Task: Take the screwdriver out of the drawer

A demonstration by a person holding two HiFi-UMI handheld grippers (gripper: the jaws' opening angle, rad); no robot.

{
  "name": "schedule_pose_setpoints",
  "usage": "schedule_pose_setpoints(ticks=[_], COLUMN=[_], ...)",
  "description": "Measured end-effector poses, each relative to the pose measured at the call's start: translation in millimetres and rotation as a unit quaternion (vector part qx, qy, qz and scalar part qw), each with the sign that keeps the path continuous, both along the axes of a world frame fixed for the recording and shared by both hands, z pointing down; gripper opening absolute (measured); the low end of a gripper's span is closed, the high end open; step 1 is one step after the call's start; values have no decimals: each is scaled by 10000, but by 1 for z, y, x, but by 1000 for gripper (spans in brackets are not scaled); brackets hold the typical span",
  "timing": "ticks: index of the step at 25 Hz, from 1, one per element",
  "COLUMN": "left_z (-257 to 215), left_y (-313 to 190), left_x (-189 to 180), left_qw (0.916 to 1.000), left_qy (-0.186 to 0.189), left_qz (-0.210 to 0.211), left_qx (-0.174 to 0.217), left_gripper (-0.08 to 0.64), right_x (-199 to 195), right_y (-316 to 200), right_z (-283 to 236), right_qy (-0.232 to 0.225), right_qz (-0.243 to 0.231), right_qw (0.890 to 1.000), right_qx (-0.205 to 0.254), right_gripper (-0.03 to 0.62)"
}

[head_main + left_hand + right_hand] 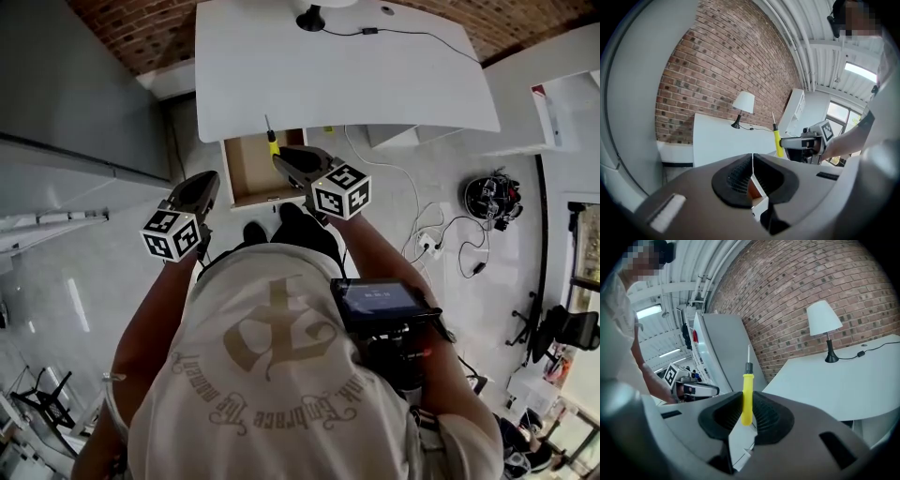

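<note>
My right gripper (278,157) is shut on a yellow-handled screwdriver (747,397), whose thin metal shaft points up past the jaws. In the head view the screwdriver (272,141) is held above the open wooden drawer (251,171) under the white desk (337,67). The left gripper view shows the same screwdriver (776,138) off to the right in my right gripper (783,143). My left gripper (208,186) is shut with nothing between its jaws, left of the drawer and lower. In its own view the left gripper (753,168) has its pads pressed together.
A lamp (826,326) with a cable stands on the desk by the brick wall (722,70). A grey cabinet (80,94) stands at the left. Cables and a power strip (427,246) lie on the floor at the right.
</note>
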State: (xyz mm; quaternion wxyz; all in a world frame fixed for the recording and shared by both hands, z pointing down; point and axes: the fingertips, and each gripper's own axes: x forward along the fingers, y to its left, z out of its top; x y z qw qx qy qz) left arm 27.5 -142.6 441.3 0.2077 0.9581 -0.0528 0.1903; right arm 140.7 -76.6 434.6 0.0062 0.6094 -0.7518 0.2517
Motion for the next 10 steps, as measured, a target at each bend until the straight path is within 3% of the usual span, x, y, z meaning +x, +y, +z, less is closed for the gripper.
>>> schedule_pose_setpoints(ticks=[10], left_z=[10], left_y=[-1], left_x=[-7], left_qw=[9999], left_qy=[-39], left_qz=[69], left_qx=[-87], left_gripper=[12], right_x=[-20], right_y=[-2], right_z=[6], right_qy=[-105], right_qz=[43], right_qw=[9999], right_qx=[-51], right_gripper=[54])
